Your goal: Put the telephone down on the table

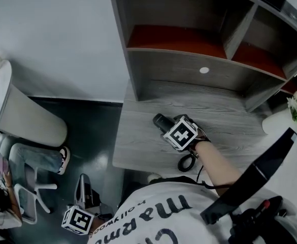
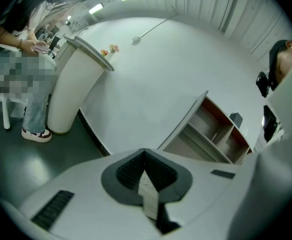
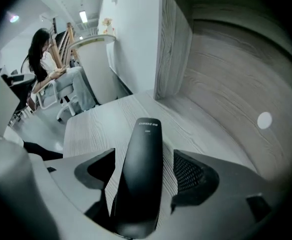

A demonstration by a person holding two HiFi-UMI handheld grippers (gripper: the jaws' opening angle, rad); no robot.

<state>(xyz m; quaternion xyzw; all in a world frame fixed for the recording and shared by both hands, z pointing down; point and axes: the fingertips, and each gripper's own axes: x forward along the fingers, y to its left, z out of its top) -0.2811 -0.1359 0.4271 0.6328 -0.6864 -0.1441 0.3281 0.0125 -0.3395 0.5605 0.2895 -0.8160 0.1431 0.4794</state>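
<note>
Tiny pale writing near the far end of the telephone (image 3: 143,174), too small to read. Black, smooth, long and thin, a bit curved. Lying on the grey wood table (image 3: 86,129), long way pointing straight out from the right gripper (image 3: 145,156), toward the shelf (image 3: 175,44) corner. Between wide-open jaws, gaps on both sides. Left gripper (image 2: 146,151) closed tight, holding nothing.

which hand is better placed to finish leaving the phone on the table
Right. The right hand-held gripper is over the table, jaws open around the phone. The left hand-held gripper hangs shut off to the side, away from the table.
</note>
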